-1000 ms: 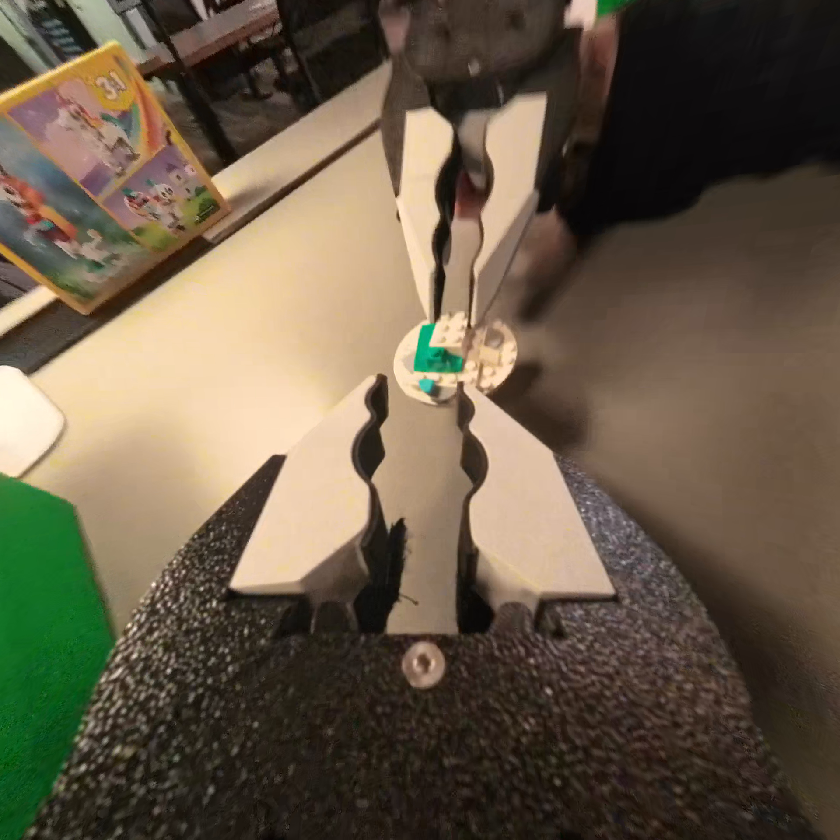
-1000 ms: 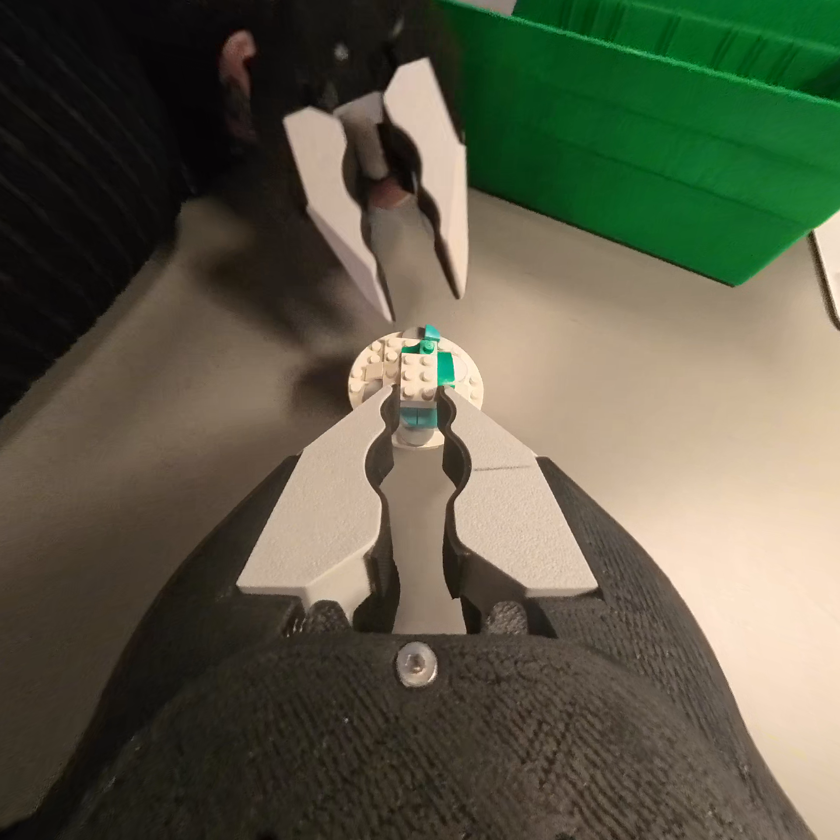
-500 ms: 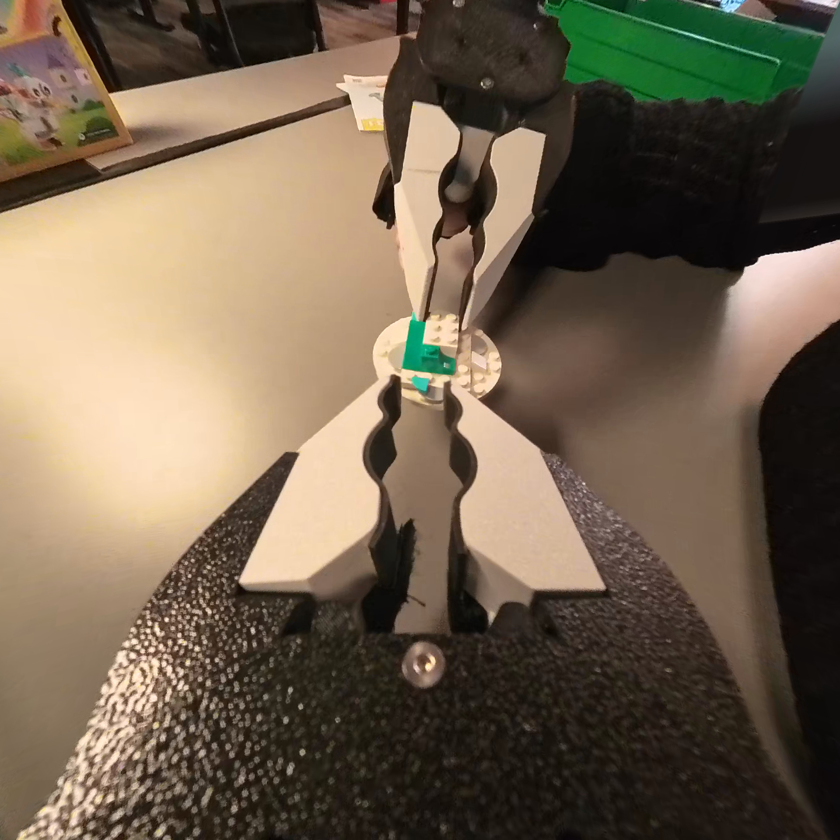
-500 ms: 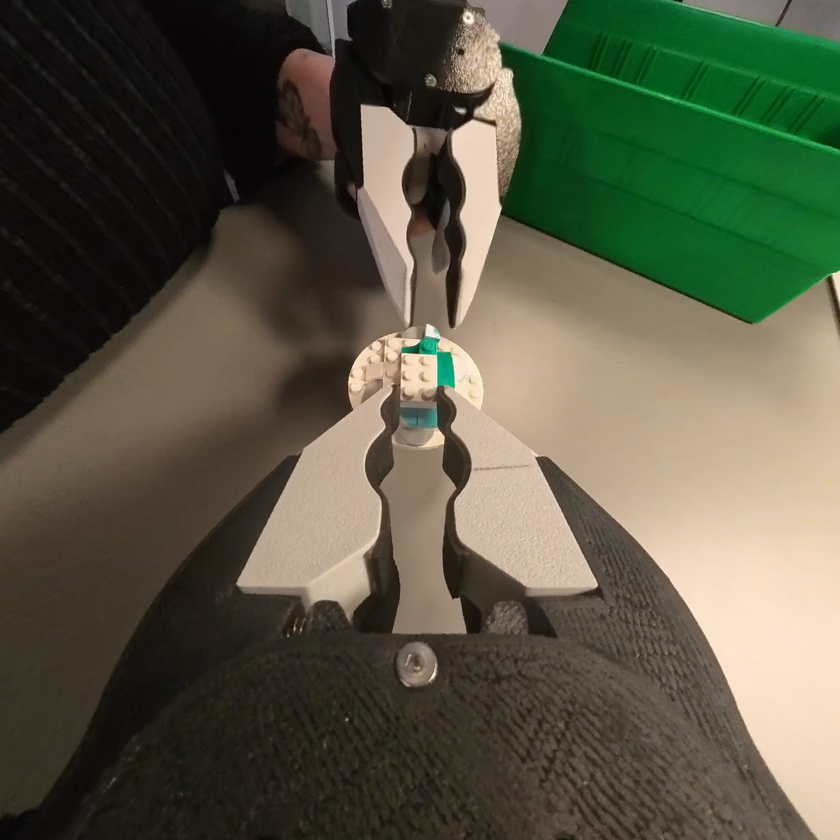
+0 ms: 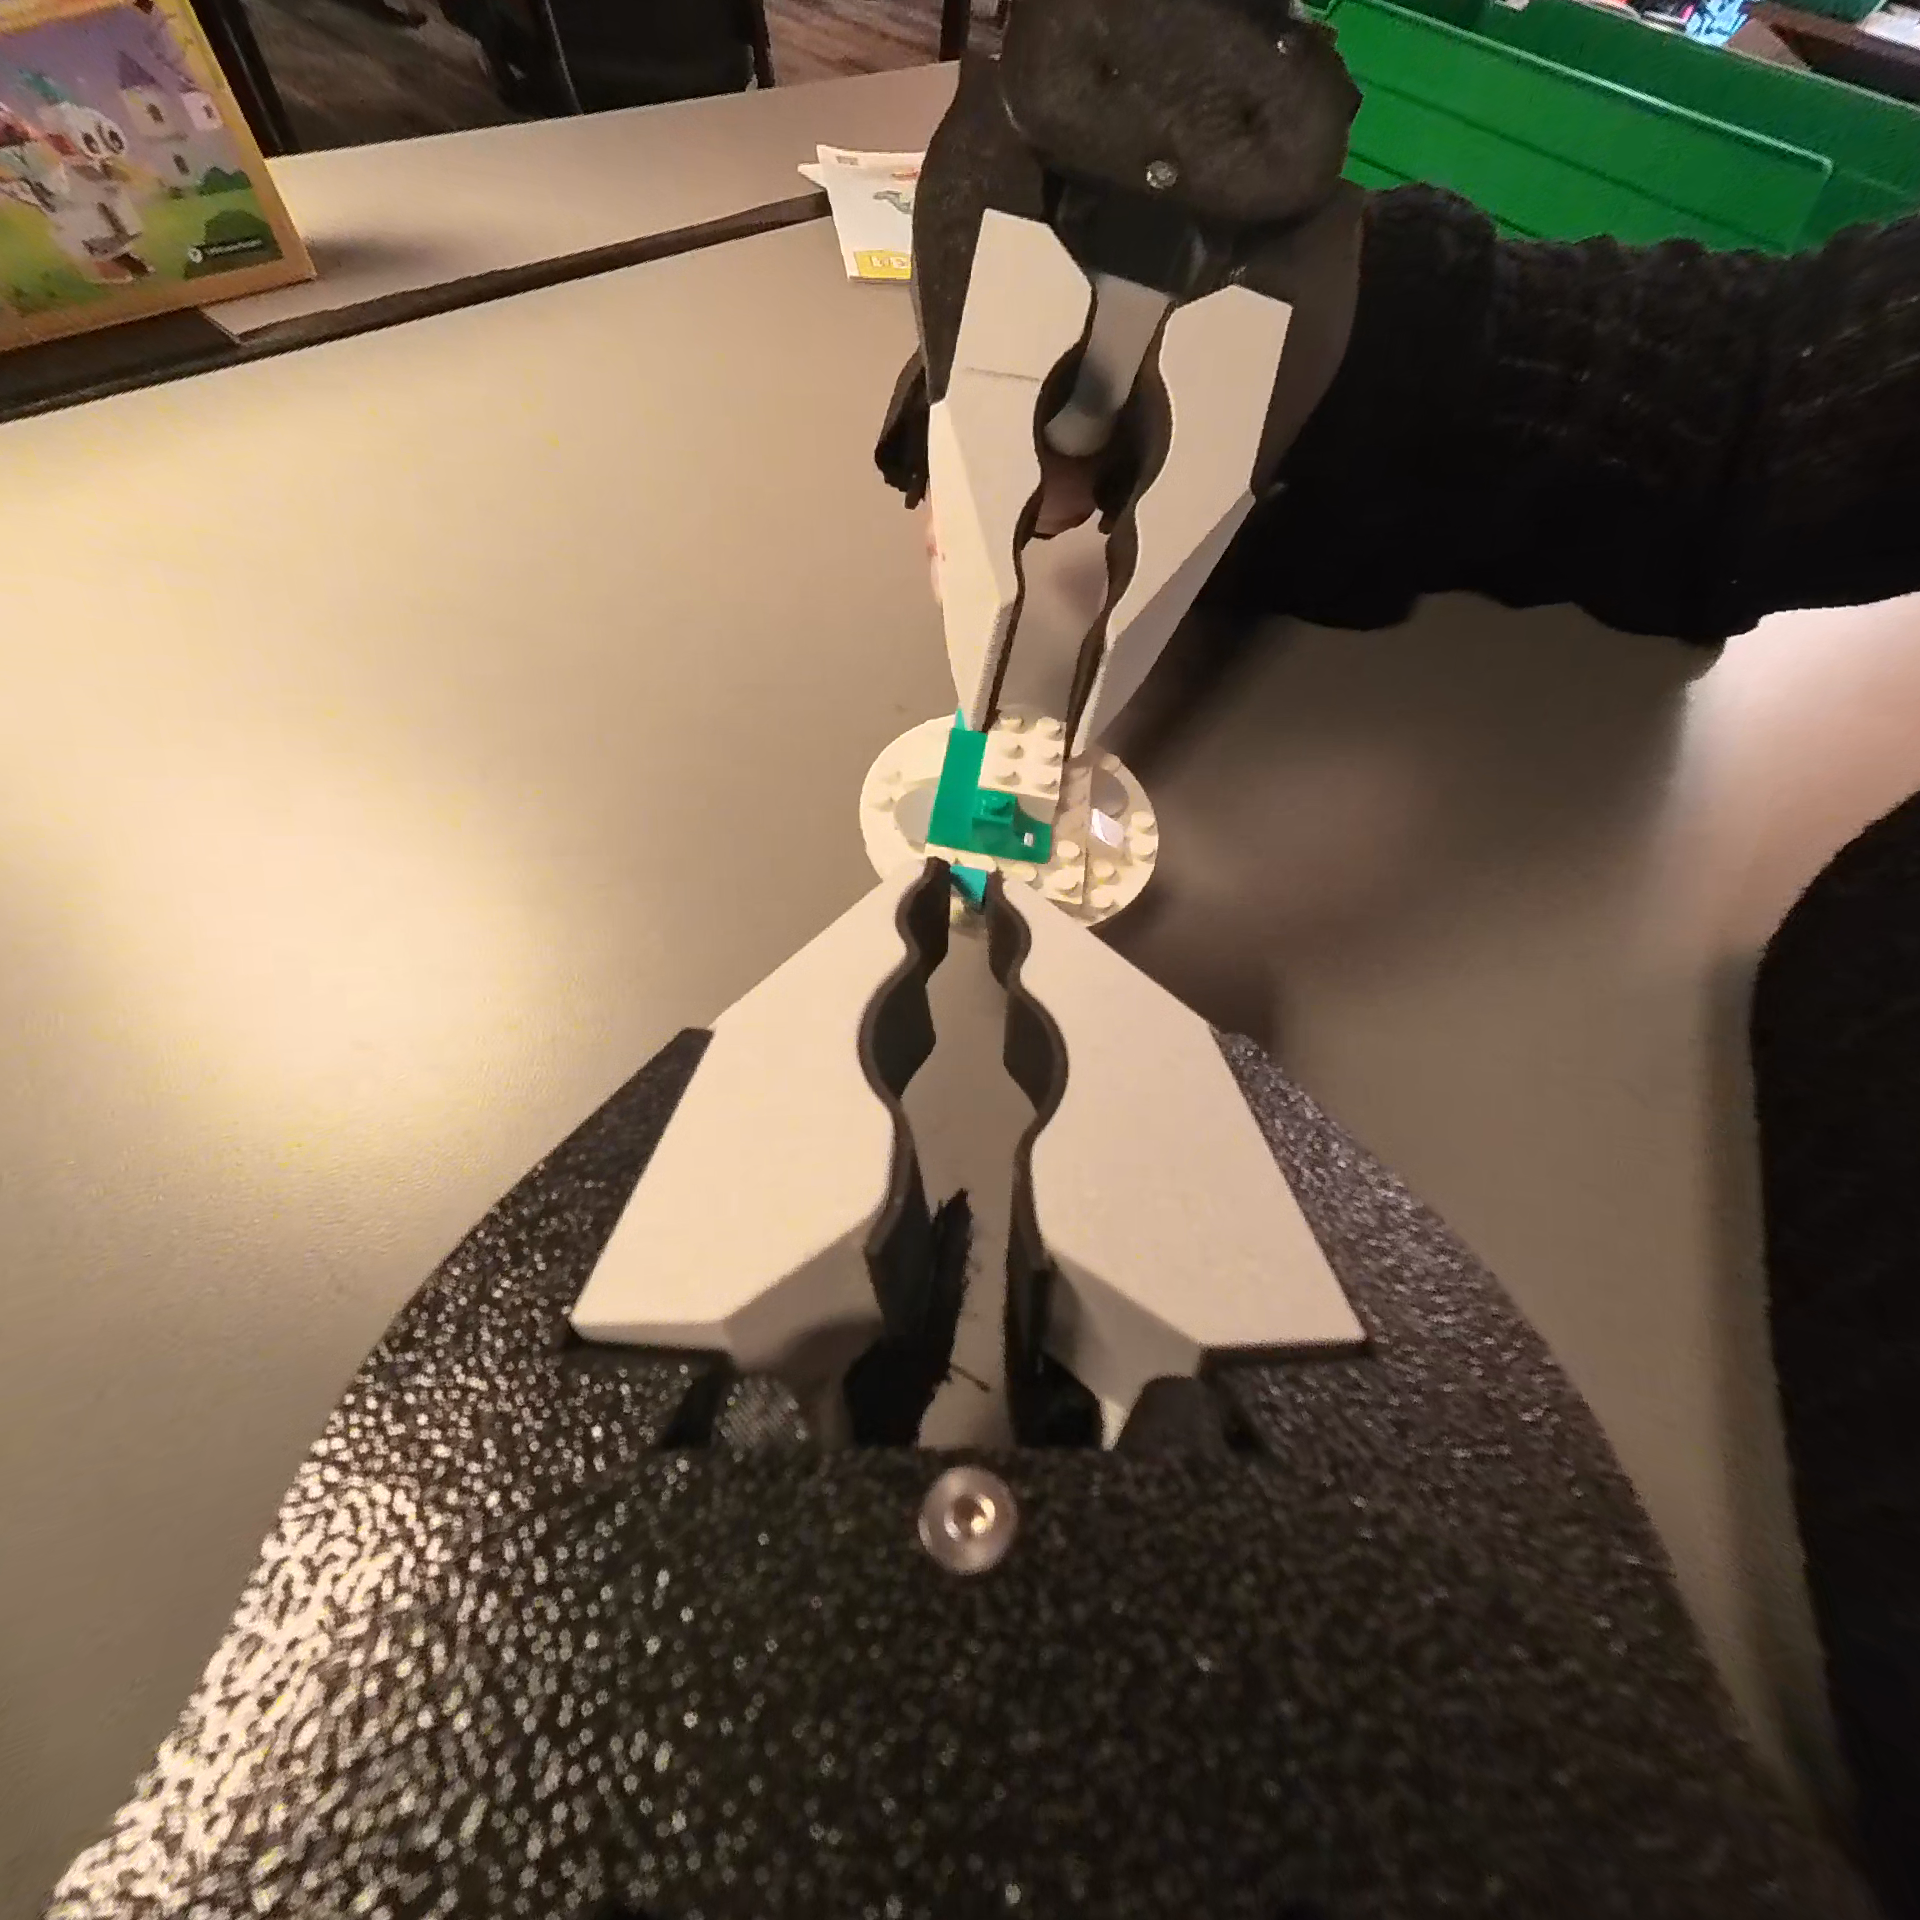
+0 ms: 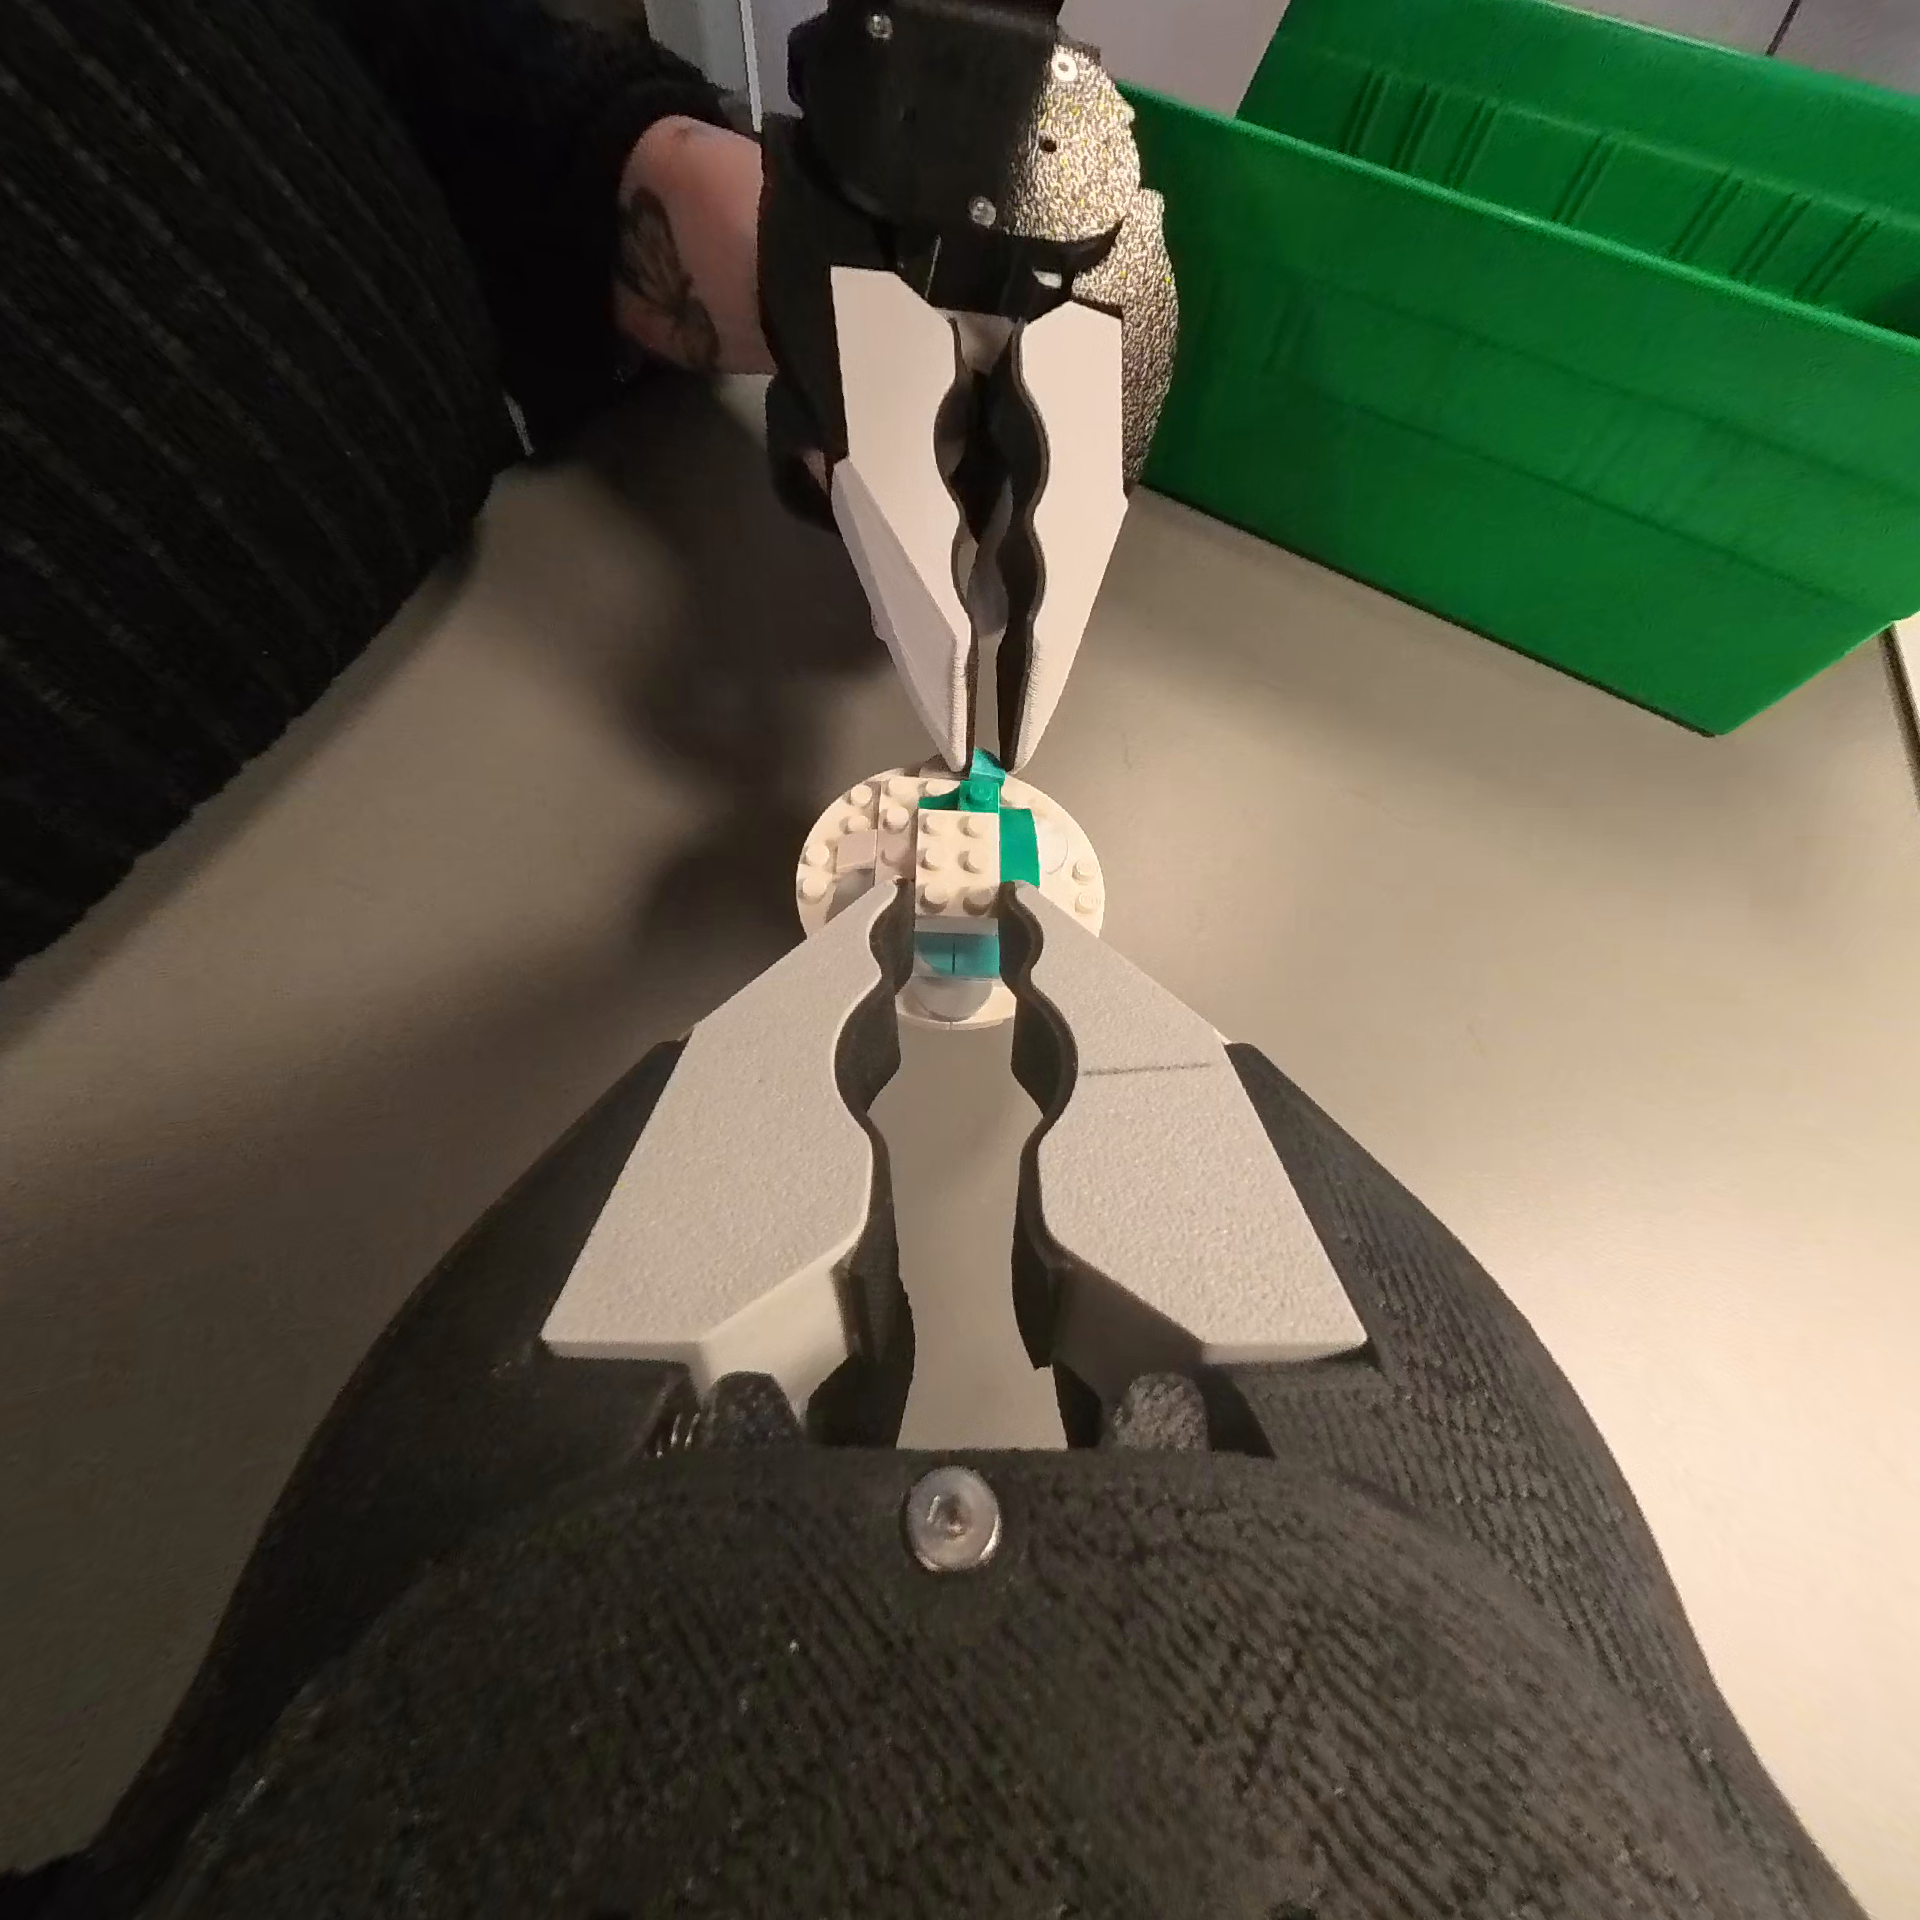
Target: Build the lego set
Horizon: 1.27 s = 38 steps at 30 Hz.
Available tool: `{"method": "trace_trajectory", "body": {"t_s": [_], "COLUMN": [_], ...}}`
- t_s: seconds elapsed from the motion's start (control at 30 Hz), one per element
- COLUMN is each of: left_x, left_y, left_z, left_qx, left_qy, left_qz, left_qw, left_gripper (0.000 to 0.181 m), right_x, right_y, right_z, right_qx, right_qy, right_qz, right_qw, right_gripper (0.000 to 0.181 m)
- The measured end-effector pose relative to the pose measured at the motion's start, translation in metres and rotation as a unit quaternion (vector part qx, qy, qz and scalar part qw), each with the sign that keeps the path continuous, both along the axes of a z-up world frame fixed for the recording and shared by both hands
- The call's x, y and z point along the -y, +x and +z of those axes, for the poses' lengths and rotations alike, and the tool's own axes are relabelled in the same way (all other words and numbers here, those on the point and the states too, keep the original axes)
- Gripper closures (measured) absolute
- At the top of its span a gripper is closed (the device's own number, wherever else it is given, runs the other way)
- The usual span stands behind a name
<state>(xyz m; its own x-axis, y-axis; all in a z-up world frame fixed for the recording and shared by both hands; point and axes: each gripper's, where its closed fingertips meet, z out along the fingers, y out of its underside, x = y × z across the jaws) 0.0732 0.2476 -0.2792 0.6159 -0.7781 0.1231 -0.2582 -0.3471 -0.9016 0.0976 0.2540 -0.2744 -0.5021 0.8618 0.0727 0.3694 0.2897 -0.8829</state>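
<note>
A small lego assembly sits on the tan table: a round white plate (image 5: 1112,873) carrying a teal plate (image 5: 961,800) and a white studded brick (image 5: 1023,764). It also shows in the right wrist view, where the round plate (image 6: 1060,862) faces me. My right gripper (image 6: 956,904) is shut on the assembly, its fingers flanking the white and teal stack at the near edge. My left gripper (image 5: 961,883) comes from the opposite side. It is shut on a small teal piece (image 6: 982,792) at the assembly's edge. Each gripper shows in the other's view.
A green bin (image 6: 1558,364) stands behind the left gripper and to the right. A lego box (image 5: 114,177) and a paper booklet (image 5: 873,223) lie on the far side. The person's dark sleeves (image 5: 1610,436) border the work area. Left and right tips are no more than a few centimetres apart.
My left gripper has moved in to the assembly and its fingers have narrowed onto the small teal piece. My right gripper has kept its hold in place.
</note>
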Motion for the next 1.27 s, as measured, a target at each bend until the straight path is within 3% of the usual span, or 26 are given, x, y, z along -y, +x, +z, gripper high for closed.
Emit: {"method": "trace_trajectory", "body": {"t_s": [0.57, 0.83, 1.03, 1.1, 1.2, 1.27], "left_x": [0.0, 0.003, 0.013, 0.013, 0.012, 0.014], "left_y": [0.008, 0.011, 0.013, 0.008, 0.002, 0.005], "left_z": [0.002, 0.004, 0.02, 0.016, 0.002, -0.003], "left_qx": [-0.009, 0.0, -0.008, -0.09, -0.257, -0.309], "left_qy": [0.006, 0.0, 0.083, 0.158, 0.279, 0.328], "left_qz": [-0.001, -0.009, -0.035, -0.036, -0.05, -0.066], "left_qw": [1.0, 1.0, 0.996, 0.983, 0.924, 0.89], "left_gripper": [0.177, 0.162, 0.122, 0.117, 0.117, 0.118], "right_x": [0.0, 0.0, -0.003, -0.004, -0.005, -0.005], "right_y": [0.0, 0.0, -0.001, -0.001, -0.002, -0.002], "right_z": [0.0, 0.001, 0.001, 0.001, 0.001, 0.001], "right_qx": [0.0, -0.002, -0.001, 0.001, 0.002, 0.002], "right_qy": [-0.001, -0.005, -0.005, -0.005, -0.005, -0.007], "right_qz": [0.0, -0.001, -0.008, -0.013, -0.016, -0.016], "right_qw": [1.0, 1.0, 1.0, 1.0, 1.0, 1.0], "right_gripper": [0.167, 0.167, 0.167, 0.167, 0.167, 0.167]}}
